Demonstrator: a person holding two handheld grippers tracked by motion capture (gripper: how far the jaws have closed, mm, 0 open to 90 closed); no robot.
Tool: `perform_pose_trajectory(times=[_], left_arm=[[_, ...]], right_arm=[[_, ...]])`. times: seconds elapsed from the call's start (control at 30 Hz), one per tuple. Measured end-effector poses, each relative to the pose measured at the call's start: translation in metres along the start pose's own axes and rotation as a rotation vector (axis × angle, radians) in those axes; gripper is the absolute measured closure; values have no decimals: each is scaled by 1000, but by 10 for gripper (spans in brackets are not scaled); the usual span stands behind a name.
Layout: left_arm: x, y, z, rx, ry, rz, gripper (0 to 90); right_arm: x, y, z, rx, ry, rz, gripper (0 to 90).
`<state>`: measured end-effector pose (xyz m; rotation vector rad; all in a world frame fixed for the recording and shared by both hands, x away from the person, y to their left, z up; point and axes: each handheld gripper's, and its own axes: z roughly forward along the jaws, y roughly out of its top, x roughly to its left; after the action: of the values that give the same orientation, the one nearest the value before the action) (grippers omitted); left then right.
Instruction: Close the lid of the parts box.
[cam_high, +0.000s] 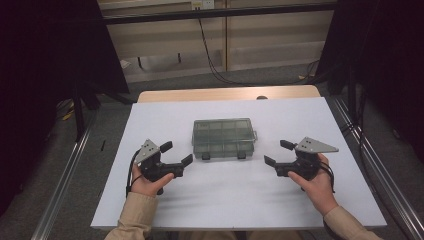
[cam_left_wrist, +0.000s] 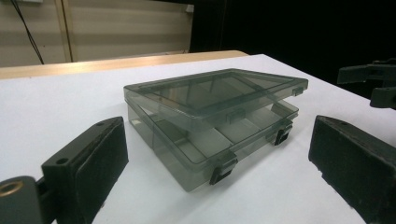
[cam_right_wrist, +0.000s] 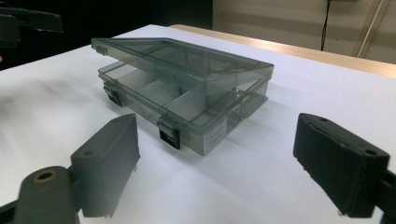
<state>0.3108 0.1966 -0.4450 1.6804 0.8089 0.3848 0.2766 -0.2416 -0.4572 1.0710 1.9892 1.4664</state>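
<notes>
A smoky clear plastic compartment box (cam_high: 223, 138) lies in the middle of the white table top (cam_high: 240, 190). Its lid (cam_left_wrist: 219, 91) stands slightly ajar at the front, and two dark latches (cam_left_wrist: 223, 171) hang loose on the front wall. My left gripper (cam_high: 176, 153) rests to the left of the box, open, nothing between its jaws. On the box's right sits my right gripper (cam_high: 278, 152), open too and apart from the box. The left gripper view has the box (cam_left_wrist: 210, 123) ahead between the jaws; the right gripper view shows the box (cam_right_wrist: 184, 86) and a latch (cam_right_wrist: 169, 133).
The white top lies on a wooden table whose far edge (cam_high: 227, 94) shows beyond it. Dark curtains (cam_high: 55, 60) hang at both sides, and metal rails (cam_high: 65, 175) run along the floor. Cables (cam_high: 210, 55) hang at the back wall.
</notes>
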Motion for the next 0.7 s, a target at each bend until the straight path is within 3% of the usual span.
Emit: perform_pose_trajectory(times=[0.33, 0.7], left_arm=[[0, -5, -16, -8, 18, 7, 33], [0, -11, -32, -28, 8, 17, 27]], right_arm=[[-2, -5, -19, -20, -13, -7, 100], [-10, -11, -39, -21, -39, -8, 93]])
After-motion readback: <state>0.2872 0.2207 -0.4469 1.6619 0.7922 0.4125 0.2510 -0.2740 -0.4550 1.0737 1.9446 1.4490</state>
